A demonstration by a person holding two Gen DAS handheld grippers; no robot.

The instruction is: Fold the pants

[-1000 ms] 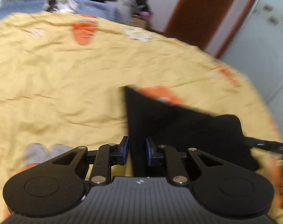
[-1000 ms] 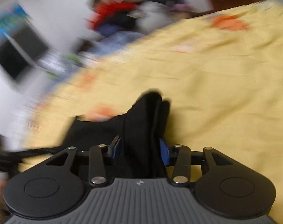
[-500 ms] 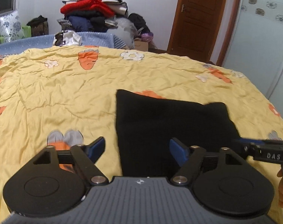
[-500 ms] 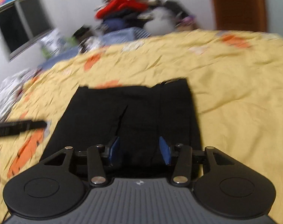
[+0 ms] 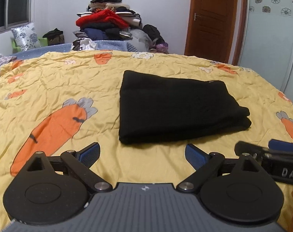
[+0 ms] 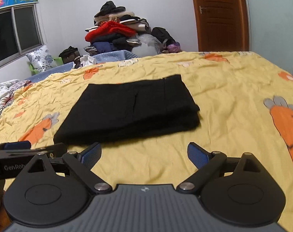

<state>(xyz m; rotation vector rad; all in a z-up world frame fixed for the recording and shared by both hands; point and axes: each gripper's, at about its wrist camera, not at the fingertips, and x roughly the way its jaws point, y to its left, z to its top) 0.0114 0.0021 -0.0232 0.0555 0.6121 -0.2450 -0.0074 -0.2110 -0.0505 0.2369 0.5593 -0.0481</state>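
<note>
The black pants [image 5: 173, 106] lie folded in a flat rectangle on the yellow carrot-print bedspread [image 5: 55, 85]; they also show in the right wrist view [image 6: 127, 112]. My left gripper [image 5: 142, 153] is open and empty, held back from the near edge of the pants. My right gripper [image 6: 144, 154] is open and empty, also just short of the near edge. The right gripper's side shows at the right of the left wrist view [image 5: 272, 150], and the left gripper's side shows at the left of the right wrist view [image 6: 20, 150].
A pile of clothes [image 5: 107, 25] sits beyond the far side of the bed. A wooden door [image 5: 212, 19] stands at the back right, a window [image 6: 15, 36] and a patterned pillow [image 6: 42, 60] at the left. Rumpled bedding [image 6: 3, 96] lies at the left edge.
Both grippers let go of the black pants and opened wide. Both pulled back toward me, leaving the pants lying folded on the bed.
</note>
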